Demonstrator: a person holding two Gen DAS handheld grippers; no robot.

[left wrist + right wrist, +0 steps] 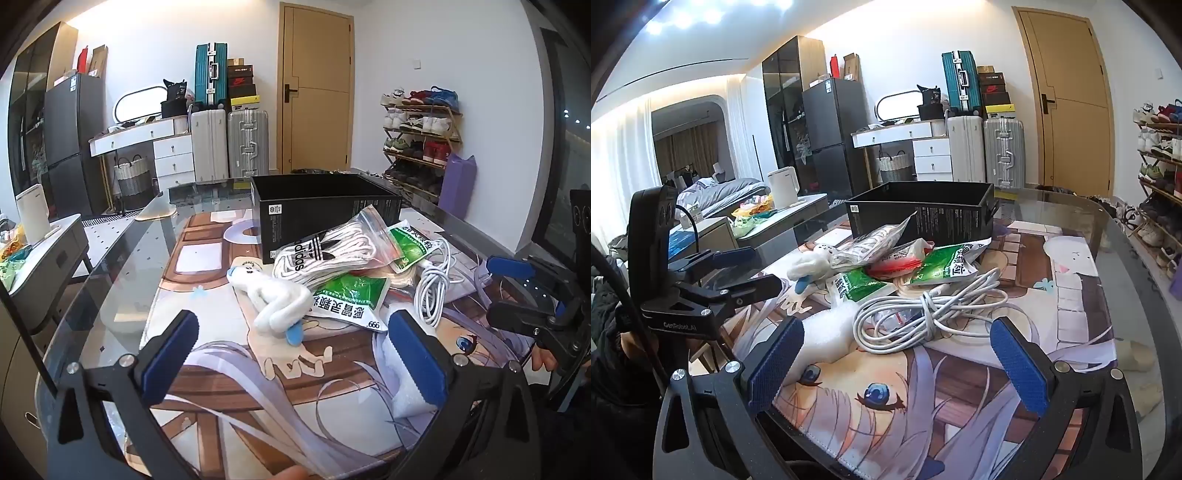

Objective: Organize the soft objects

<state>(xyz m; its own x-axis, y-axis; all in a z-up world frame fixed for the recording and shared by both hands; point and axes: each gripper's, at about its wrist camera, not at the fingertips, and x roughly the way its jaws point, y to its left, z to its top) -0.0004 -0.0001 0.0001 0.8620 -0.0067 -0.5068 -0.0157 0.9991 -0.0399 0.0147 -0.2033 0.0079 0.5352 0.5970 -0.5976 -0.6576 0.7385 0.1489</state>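
A heap of soft things lies on the printed mat in front of an open black box (pixel 325 206) (pixel 919 214). It holds a white plush toy with blue tips (pixel 275 301) (pixel 807 267), a zip bag of white laces (pixel 328 253) (pixel 871 245), green sachets (pixel 351 299) (pixel 945 266) and a coiled white cable (pixel 432 284) (pixel 923 314). A white foam piece (pixel 402 380) (pixel 827 332) lies nearest. My left gripper (pixel 291 362) is open and empty, just short of the plush toy. My right gripper (pixel 897 365) is open and empty, just short of the cable.
The glass table (pixel 122 258) (pixel 1126 266) carries the anime-print mat (pixel 229 384) (pixel 1071 306). Each gripper shows in the other's view: the right one (pixel 532 295) at the right edge, the left one (pixel 713 280) at the left. Suitcases, a shoe rack and a door stand behind.
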